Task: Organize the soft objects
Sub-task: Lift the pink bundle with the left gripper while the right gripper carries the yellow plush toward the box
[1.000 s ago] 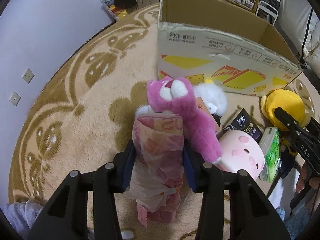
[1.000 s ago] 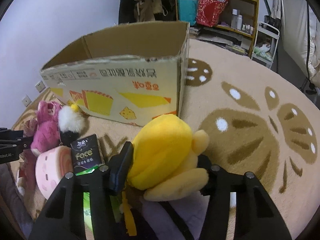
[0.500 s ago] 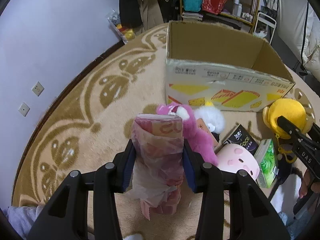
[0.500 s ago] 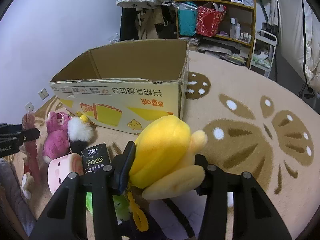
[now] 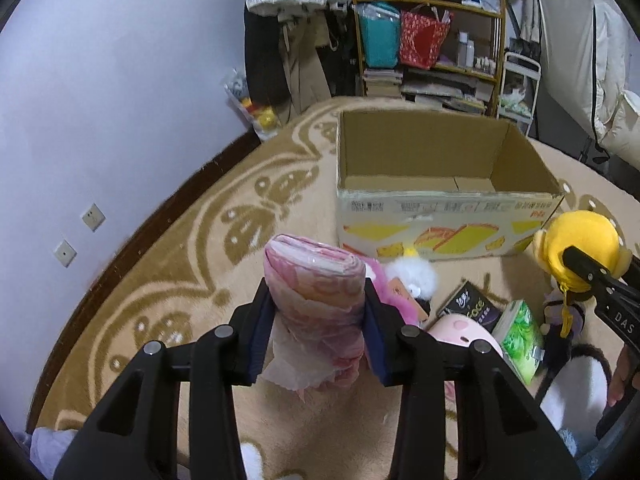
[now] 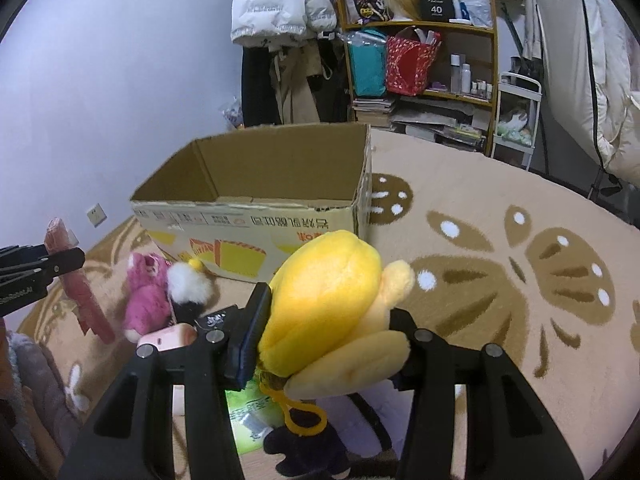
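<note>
Box (image 5: 440, 208) on the rug (image 5: 192, 264): open top, and the inside that shows is bare cardboard. Judgement: nothing packed yet, task at its start.

Left hand-held gripper (image 5: 319, 316): jaws closed partway onto a pink pack (image 5: 316, 292) that fills the gap between the pads. The pack is held upright, clear of the rug, on the near side of the box and left of its front wall.

Right hand-held gripper (image 6: 326, 330): jaws pressed against both sides of a yellow plush (image 6: 324, 300), squashing it a little; its key-loop dangles below. The plush is held above the rug, near the box's front right corner.

Left on the rug before the box: pink bear (image 6: 146, 292), white puff (image 6: 189, 286), pink pig (image 5: 464, 330), black pack (image 5: 470, 306), green pack (image 5: 520, 336), a dark toy (image 6: 304, 448) under the right hand-held gripper.

Remaining, as judged: carry both held items over the box rim and release, then collect the rest.
</note>
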